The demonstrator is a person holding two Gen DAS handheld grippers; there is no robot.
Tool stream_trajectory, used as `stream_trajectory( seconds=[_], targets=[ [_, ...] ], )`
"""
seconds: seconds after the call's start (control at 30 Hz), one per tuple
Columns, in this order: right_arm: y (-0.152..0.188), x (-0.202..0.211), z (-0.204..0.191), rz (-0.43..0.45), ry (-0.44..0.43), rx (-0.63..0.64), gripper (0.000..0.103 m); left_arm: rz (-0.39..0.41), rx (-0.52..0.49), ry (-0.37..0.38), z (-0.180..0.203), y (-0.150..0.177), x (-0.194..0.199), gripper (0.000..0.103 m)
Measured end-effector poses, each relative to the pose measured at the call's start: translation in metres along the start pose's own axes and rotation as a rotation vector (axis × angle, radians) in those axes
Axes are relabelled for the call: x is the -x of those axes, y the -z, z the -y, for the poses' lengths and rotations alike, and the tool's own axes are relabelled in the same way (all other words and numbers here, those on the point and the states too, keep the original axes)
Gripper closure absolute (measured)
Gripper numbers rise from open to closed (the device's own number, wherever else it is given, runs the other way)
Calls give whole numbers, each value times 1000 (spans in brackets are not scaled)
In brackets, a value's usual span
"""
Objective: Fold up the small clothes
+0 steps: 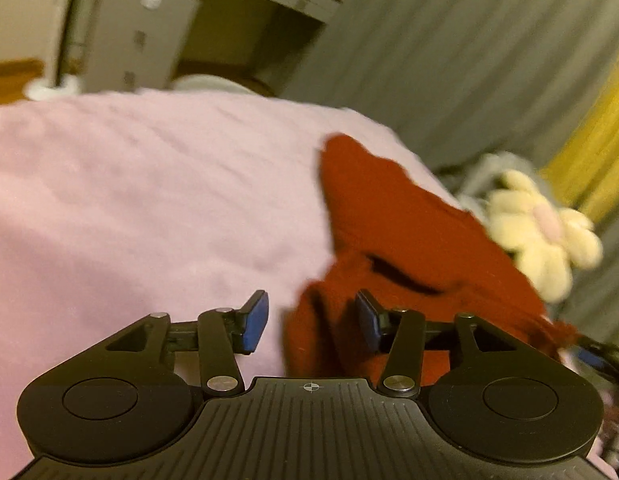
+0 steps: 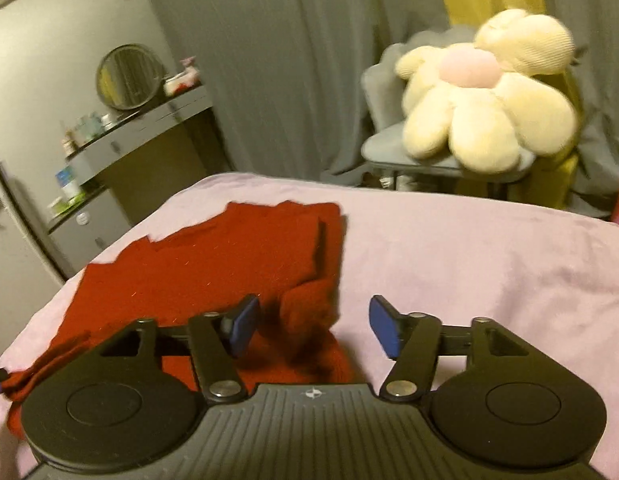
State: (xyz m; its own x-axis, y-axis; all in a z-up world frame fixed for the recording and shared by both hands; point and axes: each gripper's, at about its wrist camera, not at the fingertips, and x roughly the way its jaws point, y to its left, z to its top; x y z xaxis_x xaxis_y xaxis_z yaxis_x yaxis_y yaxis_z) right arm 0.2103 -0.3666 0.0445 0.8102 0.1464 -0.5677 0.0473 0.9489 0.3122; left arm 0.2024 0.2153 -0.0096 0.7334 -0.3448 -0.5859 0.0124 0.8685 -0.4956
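A dark red knitted garment lies on a pink bed cover. In the left wrist view my left gripper is open, its blue pads apart, with the garment's near bunched edge between and just beyond them. In the right wrist view the garment lies spread to the left, with a raised fold near the middle. My right gripper is open over the garment's right edge, its left pad above the cloth and its right pad above the bare pink cover.
A cream flower-shaped cushion sits on a grey chair past the bed's far edge, before grey curtains. A grey dresser with a round mirror and bottles stands at the left.
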Motion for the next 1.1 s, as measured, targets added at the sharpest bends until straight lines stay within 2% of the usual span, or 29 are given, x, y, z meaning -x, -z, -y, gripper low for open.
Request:
stream_trajectory(
  seconds=[0.03,0.07,0.17,0.27,0.43,0.5,0.57,0.63,0.67,0.7,0.73,0.77,0.8,0.83,0.9,1.0,1.1],
  targets=[
    [1,-4,0,-30,-18,33,35,-8,-15,34,2,2,-2,37],
    [2,-9,-2,-59,-20,71,34,-17,-35,49,5,4,-5,35],
    [11,-22,-15,-109,-25,197,33,-40,-75,94,14,5,-14,32],
    [14,-35,-30,-110,1,278,33,-82,-51,69,22,1,-26,32],
    [9,-64,-34,-126,16,223,36,-6,-68,41,31,-13,-26,32],
    [8,-70,-31,-139,16,214,48,-24,-106,6,31,-15,-31,31],
    [8,-71,-27,-143,20,217,49,-62,-129,-37,29,-14,-41,31],
    [8,-71,-19,-139,36,217,41,-90,-108,-15,27,-12,-49,31],
    [8,-72,-15,-145,43,200,29,-93,-87,-1,26,-12,-52,32],
    [9,-73,-11,-150,43,178,29,-86,-67,11,26,-12,-53,33],
    [9,-74,-8,-152,21,161,30,-78,-57,24,26,-12,-54,42],
    [9,-73,-8,-149,0,156,39,-70,-56,21,28,-12,-55,51],
    [9,-73,-10,-142,-8,168,63,-67,-63,-3,32,-13,-56,74],
    [9,-72,-15,-134,-4,200,72,-66,-72,-27,34,-14,-57,82],
    [9,-70,-23,-119,20,257,91,-59,-92,-44,42,-15,-54,86],
    [6,-57,-33,-90,2,295,93,-8,-186,-18,64,-17,-28,88],
    [-5,-22,-42,16,-79,336,93,91,-265,49,90,-26,7,88]
  ],
)
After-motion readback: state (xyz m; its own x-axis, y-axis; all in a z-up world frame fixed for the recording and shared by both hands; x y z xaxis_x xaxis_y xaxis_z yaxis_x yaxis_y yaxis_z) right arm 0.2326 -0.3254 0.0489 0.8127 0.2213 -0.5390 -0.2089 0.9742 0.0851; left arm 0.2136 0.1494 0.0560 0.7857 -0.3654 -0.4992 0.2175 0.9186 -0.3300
